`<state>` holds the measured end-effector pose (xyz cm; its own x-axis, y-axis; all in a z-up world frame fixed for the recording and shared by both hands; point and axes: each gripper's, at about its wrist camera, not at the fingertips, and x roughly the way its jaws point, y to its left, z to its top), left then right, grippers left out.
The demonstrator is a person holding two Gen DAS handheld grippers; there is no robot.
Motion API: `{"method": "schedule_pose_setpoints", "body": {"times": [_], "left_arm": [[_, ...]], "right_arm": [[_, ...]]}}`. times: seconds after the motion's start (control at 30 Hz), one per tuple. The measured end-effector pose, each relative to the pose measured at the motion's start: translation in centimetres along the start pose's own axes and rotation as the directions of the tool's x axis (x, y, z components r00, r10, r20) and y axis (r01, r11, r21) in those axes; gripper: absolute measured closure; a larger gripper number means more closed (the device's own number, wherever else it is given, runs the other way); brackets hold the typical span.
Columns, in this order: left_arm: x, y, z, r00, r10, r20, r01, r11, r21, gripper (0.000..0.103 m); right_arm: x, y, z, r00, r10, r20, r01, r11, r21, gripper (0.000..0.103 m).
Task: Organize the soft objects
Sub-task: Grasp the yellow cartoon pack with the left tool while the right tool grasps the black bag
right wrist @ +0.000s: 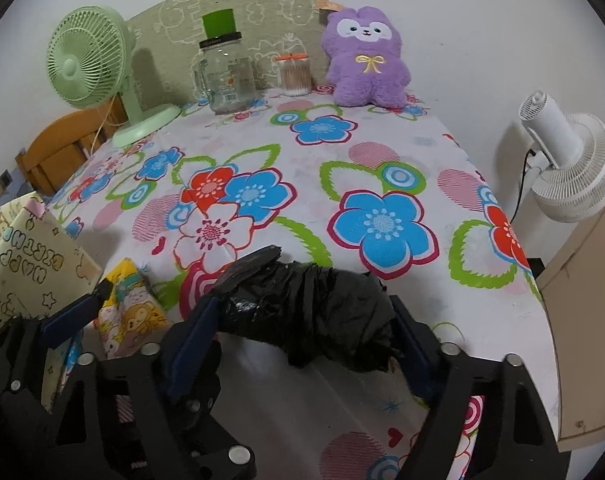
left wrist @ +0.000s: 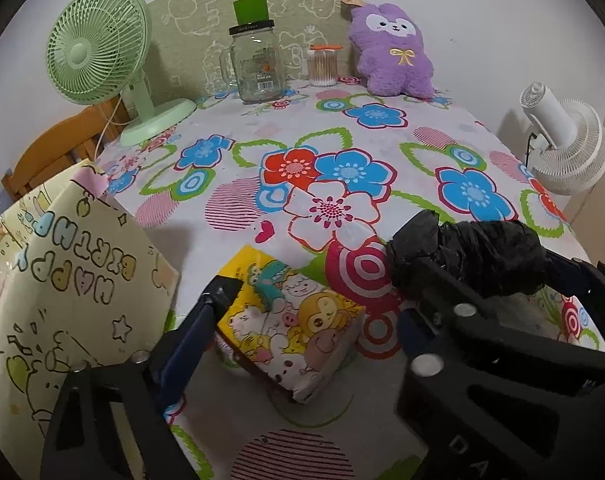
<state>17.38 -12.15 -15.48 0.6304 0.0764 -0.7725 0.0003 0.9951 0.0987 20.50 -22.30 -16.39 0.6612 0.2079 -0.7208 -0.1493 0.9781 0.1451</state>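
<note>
A yellow cartoon-printed tissue pack [left wrist: 292, 322] lies on the flowered tablecloth [left wrist: 342, 152] between the fingers of my left gripper [left wrist: 314, 292], which is open around it. It also shows in the right wrist view [right wrist: 130, 312]. A roll of black plastic bags [right wrist: 314, 316] lies between the fingers of my right gripper [right wrist: 302, 320], and the pads touch both of its ends. The roll also shows in the left wrist view [left wrist: 466, 256]. A purple plush bear [left wrist: 390, 50] sits against the back wall, also in the right wrist view [right wrist: 364, 56].
A cream "Happy Birthday" gift bag [left wrist: 62, 300] stands at the left. At the back stand a green desk fan [left wrist: 98, 56], a glass jar mug [left wrist: 258, 64] and a cotton swab tub [left wrist: 322, 66]. A white fan [right wrist: 570, 168] stands off the right edge.
</note>
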Motion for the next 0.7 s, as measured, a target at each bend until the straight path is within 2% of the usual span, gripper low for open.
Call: {"method": "schedule_pose_setpoints", "body": {"times": [0.1, 0.13, 0.3, 0.53, 0.57, 0.6, 0.7], "left_arm": [[-0.1, 0.1, -0.1, 1.000, 0.007, 0.006, -0.007, 1.000, 0.008, 0.021], [-0.2, 0.1, -0.1, 1.000, 0.011, 0.008, -0.011, 1.000, 0.008, 0.027], [-0.4, 0.4, -0.3, 1.000, -0.003, 0.008, 0.003, 1.000, 0.015, 0.031], [-1.3, 0.3, -0.5, 0.999, -0.027, 0.023, 0.027, 0.999, 0.035, 0.045], [-1.4, 0.3, -0.6, 0.999, -0.024, 0.026, 0.023, 0.999, 0.041, 0.047], [-1.5, 0.3, -0.7, 0.999, -0.028, 0.027, 0.027, 0.999, 0.041, 0.048], [-2.0, 0.3, -0.9, 0.999, -0.038, 0.033, 0.036, 0.998, 0.050, 0.054]], "right_arm": [[-0.2, 0.2, -0.1, 1.000, 0.000, -0.006, 0.000, 1.000, -0.013, 0.035], [-0.3, 0.3, -0.2, 1.000, 0.003, -0.007, -0.003, 1.000, -0.015, 0.039], [-1.0, 0.8, -0.2, 1.000, 0.020, 0.000, -0.020, 0.999, -0.032, 0.054], [-2.1, 1.1, -0.7, 0.998, 0.058, -0.004, -0.059, 0.998, -0.028, 0.070], [-2.2, 1.1, -0.8, 0.998, 0.062, -0.005, -0.062, 0.998, -0.023, 0.074], [-2.3, 1.1, -0.9, 0.998, 0.061, -0.005, -0.061, 0.998, -0.020, 0.082], [-2.6, 1.1, -1.2, 0.997, 0.076, -0.007, -0.076, 0.997, -0.002, 0.082]]}}
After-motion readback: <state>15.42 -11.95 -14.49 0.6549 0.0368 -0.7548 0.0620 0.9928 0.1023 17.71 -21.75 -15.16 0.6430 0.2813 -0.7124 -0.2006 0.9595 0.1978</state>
